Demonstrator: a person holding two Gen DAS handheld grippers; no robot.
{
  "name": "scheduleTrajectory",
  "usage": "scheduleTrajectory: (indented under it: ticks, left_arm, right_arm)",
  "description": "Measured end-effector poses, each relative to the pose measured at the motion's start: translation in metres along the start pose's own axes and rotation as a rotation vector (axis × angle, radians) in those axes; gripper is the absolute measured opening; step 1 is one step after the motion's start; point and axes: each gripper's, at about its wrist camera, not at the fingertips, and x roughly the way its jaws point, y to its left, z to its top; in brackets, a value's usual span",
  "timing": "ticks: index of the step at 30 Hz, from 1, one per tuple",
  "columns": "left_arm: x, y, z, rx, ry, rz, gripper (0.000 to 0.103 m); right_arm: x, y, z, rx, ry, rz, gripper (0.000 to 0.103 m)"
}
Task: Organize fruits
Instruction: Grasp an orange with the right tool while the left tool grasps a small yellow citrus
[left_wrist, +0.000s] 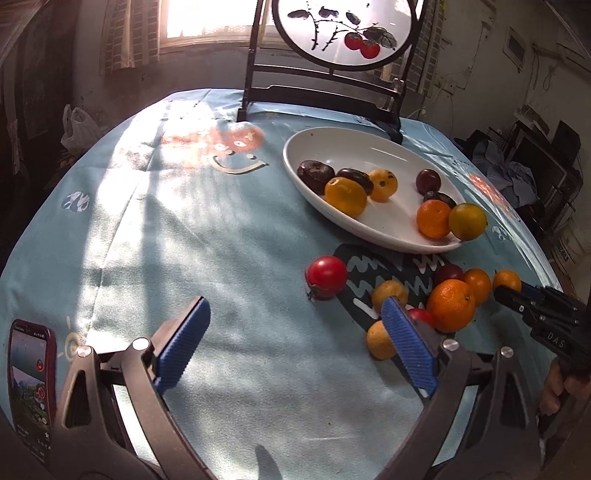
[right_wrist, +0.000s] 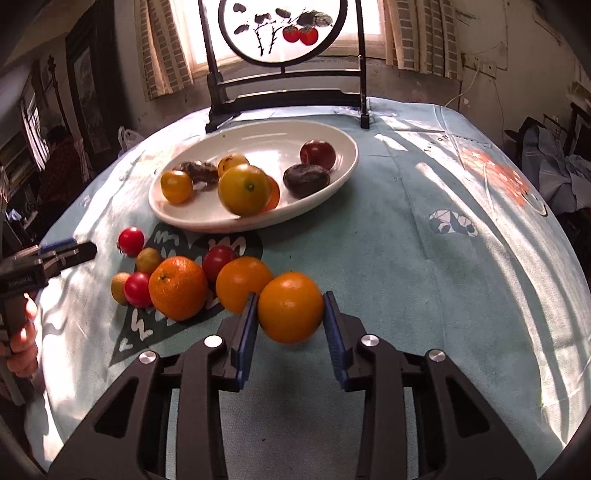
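Observation:
A white oval plate (right_wrist: 332, 173) holds yellow, orange, dark and red fruits; it also shows in the left wrist view (left_wrist: 347, 147). Loose fruit lies in front of it: a big orange (right_wrist: 178, 288), red tomatoes (right_wrist: 131, 240), small yellow fruits. My right gripper (right_wrist: 290, 314) is shut on an orange fruit (right_wrist: 290, 312), both blue pads touching its sides, at the table surface. My left gripper (left_wrist: 295, 325) is open and empty above the cloth, left of the pile; a red tomato (left_wrist: 326, 276) lies just beyond it.
A dark wooden stand with a round painted screen (right_wrist: 282, 33) stands behind the plate. A phone (left_wrist: 31, 373) is mounted at the left gripper's side. The table has a light blue patterned cloth (right_wrist: 443, 258); its edges curve away on both sides.

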Motion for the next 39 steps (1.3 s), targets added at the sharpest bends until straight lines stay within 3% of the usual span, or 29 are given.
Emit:
scheduleTrajectory:
  ticks: [3, 6, 11, 17, 30, 39]
  left_arm:
    - [0.001, -0.027, -0.007, 0.148, 0.015, -0.051, 0.067]
    - [0.004, -0.045, -0.015, 0.24, 0.04, -0.086, 0.054]
    - [0.008, -0.047, -0.018, 0.264, 0.072, -0.117, 0.048]
    - [0.014, -0.044, -0.021, 0.282, 0.11, -0.158, 0.031]
    - [0.025, -0.059, -0.024, 0.346, 0.113, -0.104, 0.026]
    - [0.01, -0.051, -0.018, 0.286, 0.07, -0.153, 0.026]
  right_arm:
    - [-0.007, -0.007, 0.003, 0.04, -0.033, -0.007, 0.035]
    - [-0.007, -0.01, 0.003, 0.059, -0.034, -0.01, 0.035]
    - [-0.007, -0.012, 0.003, 0.069, -0.028, -0.009, 0.035]
    - [-0.005, -0.012, 0.003, 0.071, -0.022, -0.005, 0.035]
    - [-0.006, -0.01, 0.003, 0.068, -0.022, -0.003, 0.035]
    - [-0.017, -0.008, 0.003, 0.059, -0.076, 0.015, 0.035]
